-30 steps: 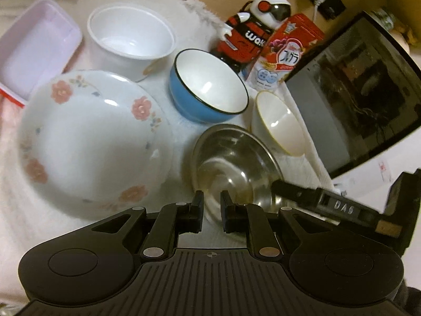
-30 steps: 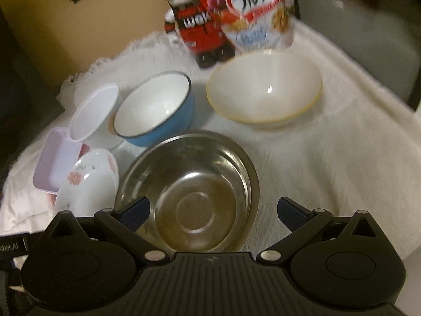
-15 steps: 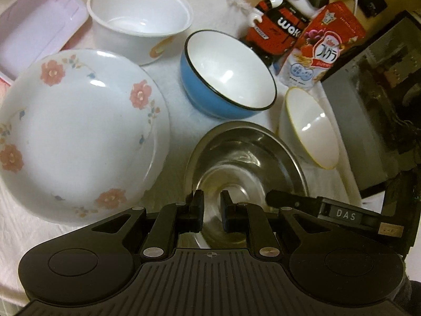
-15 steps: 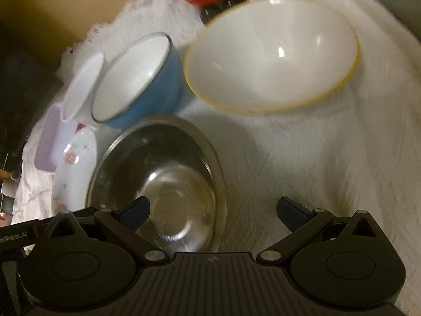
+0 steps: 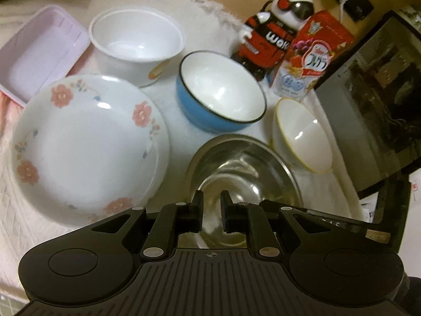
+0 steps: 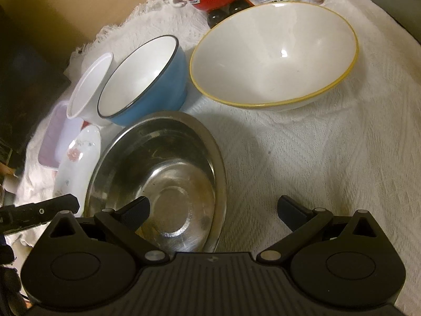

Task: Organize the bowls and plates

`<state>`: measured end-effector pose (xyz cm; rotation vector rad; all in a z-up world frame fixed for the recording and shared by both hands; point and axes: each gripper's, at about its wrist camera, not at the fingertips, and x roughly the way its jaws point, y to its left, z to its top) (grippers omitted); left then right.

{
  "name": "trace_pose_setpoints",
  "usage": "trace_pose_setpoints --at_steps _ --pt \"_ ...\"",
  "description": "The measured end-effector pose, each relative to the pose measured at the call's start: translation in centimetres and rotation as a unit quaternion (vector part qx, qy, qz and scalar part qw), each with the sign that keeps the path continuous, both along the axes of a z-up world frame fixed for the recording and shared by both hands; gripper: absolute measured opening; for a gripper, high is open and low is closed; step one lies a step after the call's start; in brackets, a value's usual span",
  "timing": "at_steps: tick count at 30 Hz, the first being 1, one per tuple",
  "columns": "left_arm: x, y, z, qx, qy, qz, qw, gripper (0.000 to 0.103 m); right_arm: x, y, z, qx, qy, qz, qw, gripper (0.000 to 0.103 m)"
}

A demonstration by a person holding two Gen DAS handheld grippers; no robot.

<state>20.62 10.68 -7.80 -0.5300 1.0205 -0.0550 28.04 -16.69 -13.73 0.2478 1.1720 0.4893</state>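
A steel bowl (image 5: pixel 244 168) (image 6: pixel 163 173) sits on the white cloth right in front of both grippers. A flowered white plate (image 5: pixel 86 144) (image 6: pixel 79 166) lies to its left. A blue bowl (image 5: pixel 221 94) (image 6: pixel 147 81), a white cup-like bowl (image 5: pixel 136 42) (image 6: pixel 89 87) and a yellow-rimmed white bowl (image 5: pixel 302 137) (image 6: pixel 273 55) stand behind. My left gripper (image 5: pixel 211 206) is shut and empty over the steel bowl's near rim. My right gripper (image 6: pixel 213 208) is open, its left finger over the steel bowl.
A pink tray (image 5: pixel 39 52) (image 6: pixel 55 137) lies at the far left. A red robot-shaped bottle (image 5: pixel 273 34) and a cereal pouch (image 5: pixel 310 58) stand behind the bowls. A dark glass-fronted box (image 5: pixel 373 100) is on the right. The white cloth (image 6: pixel 329 163) covers the surface.
The left wrist view has pulled back and turned slightly; the right gripper has moved closer to the yellow-rimmed bowl and the steel bowl. Both jaws are unchanged.
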Motion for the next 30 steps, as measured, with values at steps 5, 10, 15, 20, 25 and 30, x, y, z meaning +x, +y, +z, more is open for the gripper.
trace_pose_setpoints --at_steps 5,10,15,20,25,30 --pt "-0.3 0.1 -0.2 0.025 0.010 0.003 0.9996 0.015 -0.2 0.9 0.6 -0.035 -0.023 0.032 0.999 0.090" --pt "-0.3 0.6 -0.7 0.018 0.019 0.016 0.9995 0.015 -1.8 0.7 3.2 -0.077 -0.141 0.029 0.987 0.089" --pt "0.7 0.9 -1.9 0.003 0.041 0.033 0.9986 0.015 -0.5 1.6 3.1 -0.068 -0.139 0.041 0.987 0.078" --pt "1.6 0.0 -3.0 -0.003 0.048 0.014 0.9988 0.026 0.6 2.4 1.9 -0.053 -0.105 0.044 0.992 0.056" --pt "2.2 -0.4 -4.0 0.001 0.080 0.009 0.9968 0.022 0.7 3.0 1.6 -0.058 -0.084 0.045 0.994 0.046" --pt "1.0 0.4 -1.4 0.018 0.048 0.005 0.9987 0.022 -1.1 3.2 4.3 -0.047 -0.096 0.045 0.993 0.045"
